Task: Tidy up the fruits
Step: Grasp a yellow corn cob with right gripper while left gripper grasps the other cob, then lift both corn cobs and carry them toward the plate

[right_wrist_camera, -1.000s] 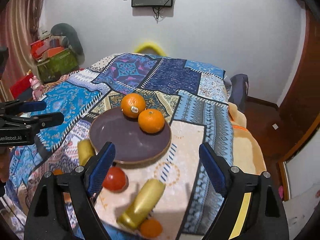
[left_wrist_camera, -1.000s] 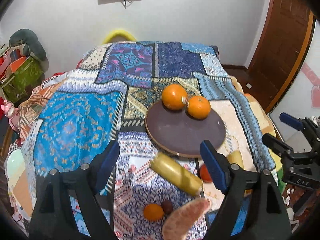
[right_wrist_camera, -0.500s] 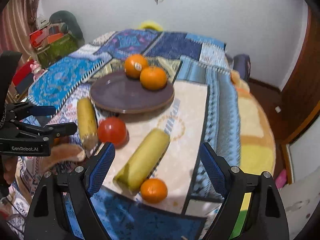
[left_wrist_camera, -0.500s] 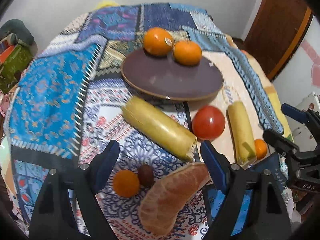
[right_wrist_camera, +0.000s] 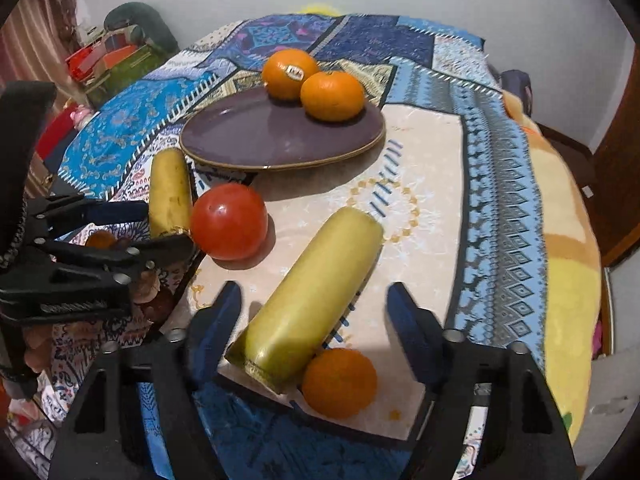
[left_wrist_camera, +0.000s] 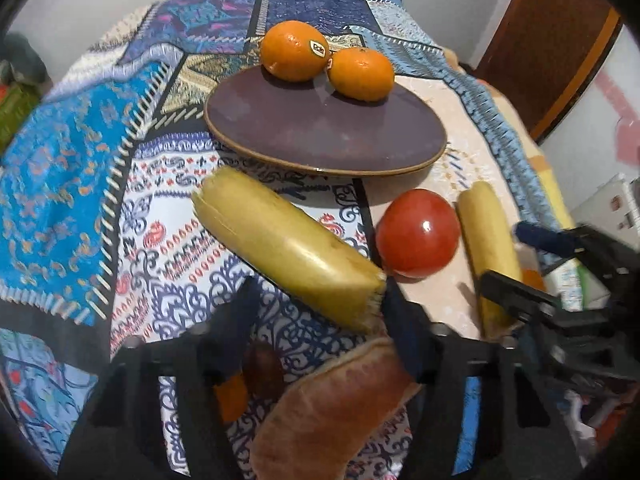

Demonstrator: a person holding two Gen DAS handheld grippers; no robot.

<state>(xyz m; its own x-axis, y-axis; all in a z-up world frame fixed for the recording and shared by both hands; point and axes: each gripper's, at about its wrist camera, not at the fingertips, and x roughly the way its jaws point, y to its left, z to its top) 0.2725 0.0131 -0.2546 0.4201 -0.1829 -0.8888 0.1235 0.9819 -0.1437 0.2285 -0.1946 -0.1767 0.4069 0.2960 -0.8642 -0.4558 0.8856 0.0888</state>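
Both hand-held grippers sit low over the near edge of the counter [right_wrist_camera: 424,184], jaws spread, nothing held.

Left hand-held gripper [left_wrist_camera: 316,320]: open, straddling the cut end of the big yellow banana piece [left_wrist_camera: 284,246], which lies diagonally with its far end pointing at the plate. Looks lined up to pinch that end; that's a judgement, no contact visible. Right under it: a pale orange segment-shaped fruit [left_wrist_camera: 332,412], a small dark round fruit [left_wrist_camera: 262,372] and a small orange one [left_wrist_camera: 230,394] partly hidden behind the left finger. Crowded spot, so closing here risks nudging the neighbours.

Right hand-held gripper [right_wrist_camera: 314,320]: open too, framing the second banana piece [right_wrist_camera: 316,296]. A small tangerine [right_wrist_camera: 340,382] sits against its near end, just beside the right finger. Grab mid-body and the tangerine probably rolls, and the counter edge is close.

Purple plate [right_wrist_camera: 256,136] is the evident collection point: two oranges already on its far rim, the stickered orange [right_wrist_camera: 289,73] and the plain orange [right_wrist_camera: 332,95], touching each other. Most of the plate surface is free, so long pieces fit in front.

Red tomato [right_wrist_camera: 229,221] sits on the cloth between the two banana pieces, close to the plate's near rim. Untouched.

Status guess: early; two on the plate, the rest on the patchwork cloth [left_wrist_camera: 72,160].
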